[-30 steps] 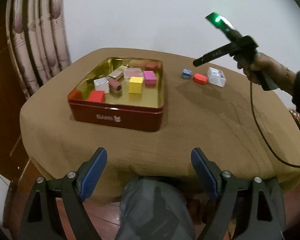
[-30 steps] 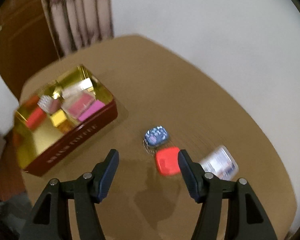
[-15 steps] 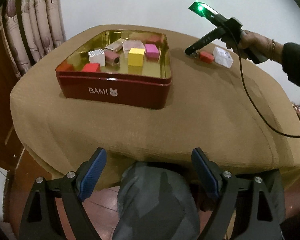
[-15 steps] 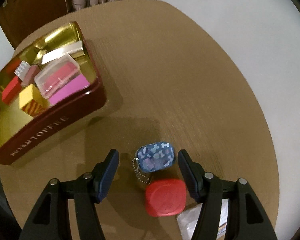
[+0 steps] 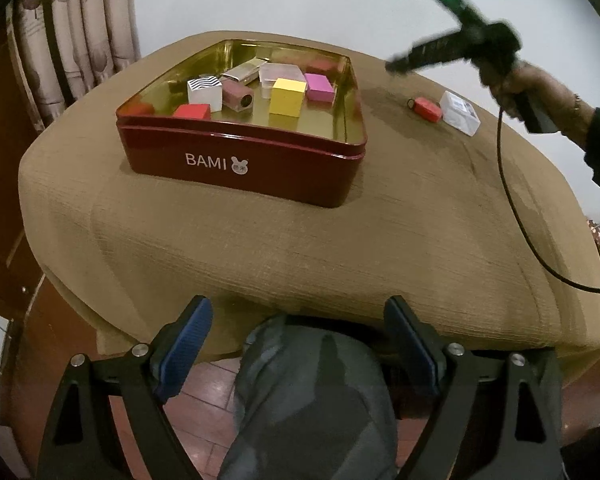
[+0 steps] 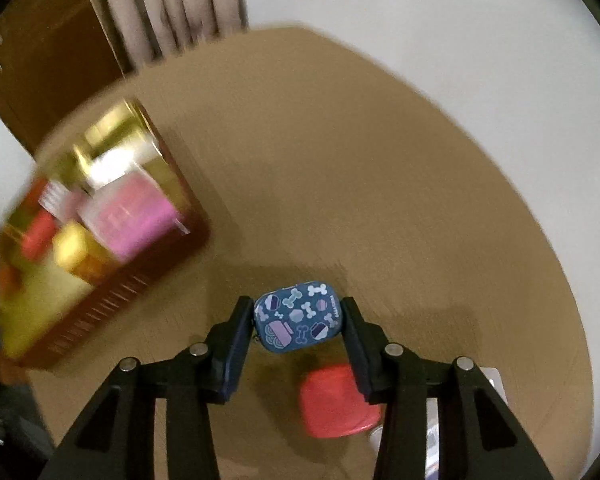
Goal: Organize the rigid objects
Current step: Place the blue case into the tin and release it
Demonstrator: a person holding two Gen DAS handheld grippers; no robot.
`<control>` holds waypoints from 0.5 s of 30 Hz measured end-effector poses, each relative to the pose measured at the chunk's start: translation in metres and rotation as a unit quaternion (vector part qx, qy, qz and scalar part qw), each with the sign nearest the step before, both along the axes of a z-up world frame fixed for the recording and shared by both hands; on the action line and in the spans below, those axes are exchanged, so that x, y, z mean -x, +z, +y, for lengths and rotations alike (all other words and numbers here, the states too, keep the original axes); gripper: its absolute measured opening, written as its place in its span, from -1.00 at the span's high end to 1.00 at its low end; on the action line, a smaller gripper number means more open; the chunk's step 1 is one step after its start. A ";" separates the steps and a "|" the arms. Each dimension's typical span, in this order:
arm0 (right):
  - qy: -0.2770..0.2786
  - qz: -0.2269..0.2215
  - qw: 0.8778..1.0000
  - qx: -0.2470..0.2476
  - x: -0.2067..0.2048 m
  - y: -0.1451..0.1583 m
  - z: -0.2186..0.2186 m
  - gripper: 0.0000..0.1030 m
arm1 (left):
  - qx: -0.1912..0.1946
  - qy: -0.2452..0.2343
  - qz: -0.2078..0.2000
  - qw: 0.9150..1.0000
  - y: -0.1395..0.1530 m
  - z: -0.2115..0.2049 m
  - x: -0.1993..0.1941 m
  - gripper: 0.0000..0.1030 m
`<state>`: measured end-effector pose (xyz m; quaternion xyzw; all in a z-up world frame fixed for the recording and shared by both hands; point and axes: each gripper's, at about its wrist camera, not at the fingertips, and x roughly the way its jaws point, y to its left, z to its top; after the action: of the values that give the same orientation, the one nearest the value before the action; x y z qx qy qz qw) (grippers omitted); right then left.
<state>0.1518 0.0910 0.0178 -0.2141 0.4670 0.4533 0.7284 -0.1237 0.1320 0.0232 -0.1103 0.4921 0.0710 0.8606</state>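
Note:
My right gripper (image 6: 298, 320) is shut on a small blue patterned case (image 6: 298, 317) and holds it above the brown tablecloth. The right gripper also shows in the left wrist view (image 5: 448, 46), raised and blurred. A red case (image 6: 336, 402) and a white box (image 5: 459, 113) lie on the cloth below it; the red case also shows in the left wrist view (image 5: 428, 109). A red tin with a gold inside (image 5: 240, 156) holds several small blocks and boxes; it appears blurred in the right wrist view (image 6: 112, 276). My left gripper (image 5: 298, 344) is open and empty, off the near table edge.
The table (image 5: 300, 240) is covered by a brown cloth and stands by a white wall. Curtains (image 5: 72, 32) hang at the back left. A knee in grey trousers (image 5: 308, 392) sits below my left gripper. A black cable (image 5: 512, 208) trails over the right side.
My right gripper has shut on the blue case and lifted it off the cloth, swinging toward the tin. My left gripper has stayed open at the near edge.

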 end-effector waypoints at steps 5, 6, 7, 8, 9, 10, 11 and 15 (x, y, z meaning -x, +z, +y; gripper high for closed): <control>0.071 0.014 0.996 -0.045 0.056 0.044 0.034 0.14 | 0.005 -0.003 0.003 1.000 0.002 -0.004 0.001 -0.67; 0.083 0.017 0.995 -0.043 0.064 0.045 0.040 0.14 | 0.002 -0.003 0.004 1.000 0.003 -0.005 0.002 -0.67; 0.101 0.019 0.994 -0.037 0.075 0.045 0.050 0.14 | 0.000 -0.002 0.005 1.000 0.003 -0.005 0.002 -0.67; 0.110 0.018 0.993 -0.034 0.083 0.043 0.054 0.14 | 0.000 -0.001 0.005 1.000 0.004 -0.005 0.002 -0.67; 0.121 0.020 0.992 -0.030 0.091 0.041 0.063 0.14 | 0.003 -0.001 0.005 1.000 0.005 -0.004 0.002 -0.67; 0.130 0.022 0.991 -0.024 0.096 0.038 0.069 0.14 | 0.007 0.000 0.004 1.000 0.006 -0.003 0.003 -0.67; 0.140 0.019 0.990 -0.013 0.104 0.034 0.077 0.14 | 0.012 0.003 0.001 1.000 0.008 -0.001 0.004 -0.67; 0.155 0.011 0.987 0.025 0.116 0.018 0.108 0.14 | 0.022 0.008 -0.012 1.000 0.015 0.006 0.006 -0.68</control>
<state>0.0361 0.1990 0.0353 -0.2968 0.4473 0.5517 0.6383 -0.1299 0.1375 0.0384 -0.1338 0.4827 0.0656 0.8630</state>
